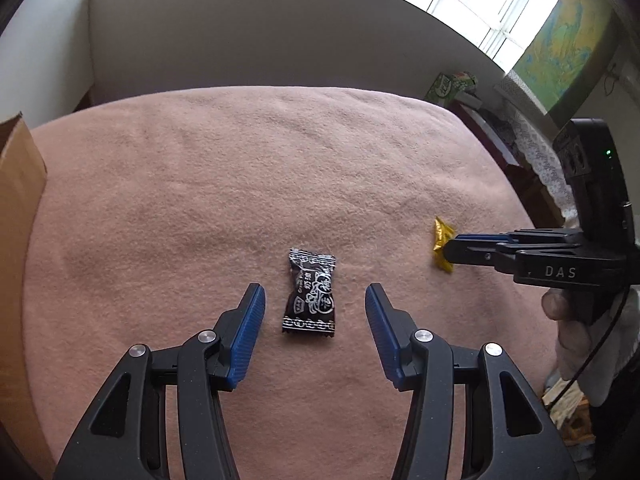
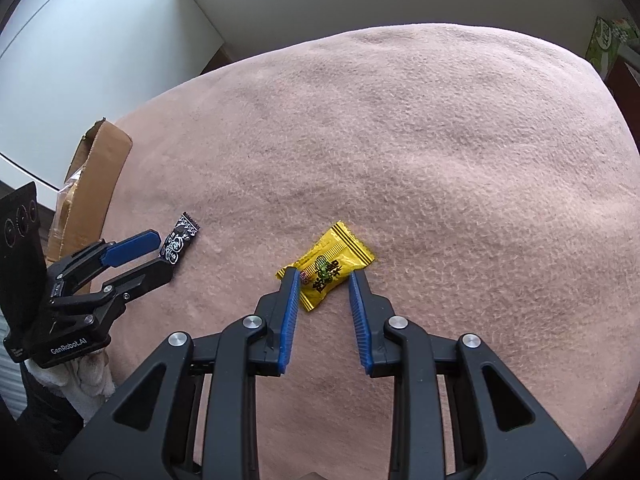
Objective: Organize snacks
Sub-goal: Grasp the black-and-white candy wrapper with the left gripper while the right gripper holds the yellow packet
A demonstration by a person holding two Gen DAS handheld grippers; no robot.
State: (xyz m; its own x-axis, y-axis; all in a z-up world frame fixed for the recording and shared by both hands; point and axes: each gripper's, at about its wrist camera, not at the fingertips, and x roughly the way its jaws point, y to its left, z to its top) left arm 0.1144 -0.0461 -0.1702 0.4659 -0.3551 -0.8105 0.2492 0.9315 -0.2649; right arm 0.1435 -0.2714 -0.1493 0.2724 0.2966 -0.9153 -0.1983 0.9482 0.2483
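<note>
A black candy (image 1: 310, 292) in a white-printed wrapper lies on the pink blanket (image 1: 280, 160). My left gripper (image 1: 314, 290) stands open over it, one blue pad on each side, neither touching the wrapper. The right wrist view shows the same gripper (image 2: 164, 254) at the black candy (image 2: 180, 240). A yellow candy (image 2: 332, 264) lies flat on the blanket between the tips of my right gripper (image 2: 325, 274). Its jaws stand narrow with a gap showing, and the left tip overlaps the wrapper's corner. In the left wrist view the right gripper (image 1: 450, 248) reaches the yellow candy (image 1: 440, 236) from the right.
A brown cardboard box (image 1: 16, 240) stands at the blanket's left edge, also in the right wrist view (image 2: 96, 176). A green carton (image 1: 450, 86) sits beyond the far right corner. A hand (image 1: 556, 304) holds the right gripper. The blanket drops off at its rounded edges.
</note>
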